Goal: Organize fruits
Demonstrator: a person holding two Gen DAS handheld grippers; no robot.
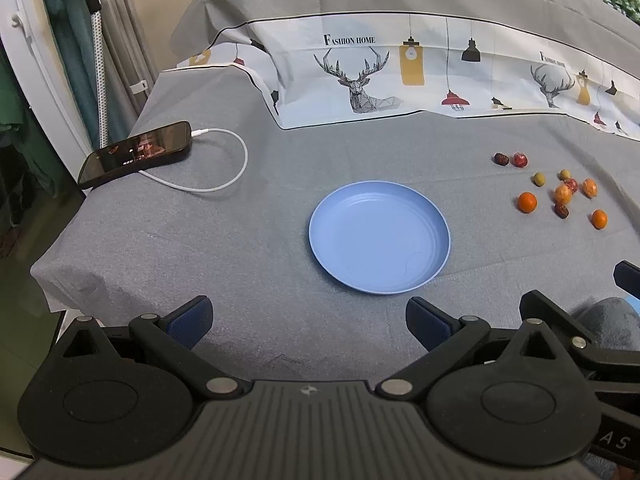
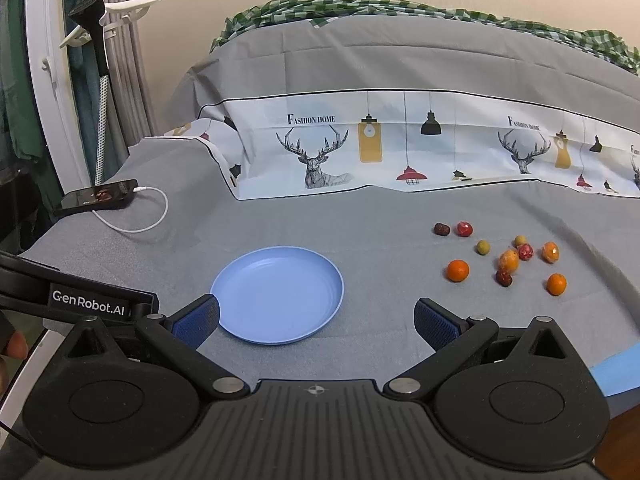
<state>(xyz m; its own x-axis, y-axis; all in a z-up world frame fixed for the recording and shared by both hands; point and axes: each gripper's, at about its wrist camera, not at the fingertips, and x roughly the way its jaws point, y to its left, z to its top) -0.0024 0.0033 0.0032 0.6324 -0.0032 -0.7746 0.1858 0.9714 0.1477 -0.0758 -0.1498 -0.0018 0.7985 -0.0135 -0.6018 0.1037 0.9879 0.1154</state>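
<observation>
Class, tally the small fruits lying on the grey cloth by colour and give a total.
Orange fruits: 4
Bright red fruits: 2
Dark red-brown fruits: 2
Yellow-green fruits: 2
Total: 10, all beside the blue plate, none on it.

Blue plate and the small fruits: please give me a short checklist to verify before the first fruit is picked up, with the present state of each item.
1. Blue plate is empty and ready to receive fruit: ok.
2. Small fruits all lie loose on the grey cloth, to the right of the plate, none on it: ok.
3. Right hand-held gripper is open and holds nothing: ok.
4. Left hand-held gripper is open and holds nothing: ok.
5. Phone and its white cable lie far left, away from the fruits: ok.
6. Which fruits are wrapped in film: cannot tell for all.
</observation>
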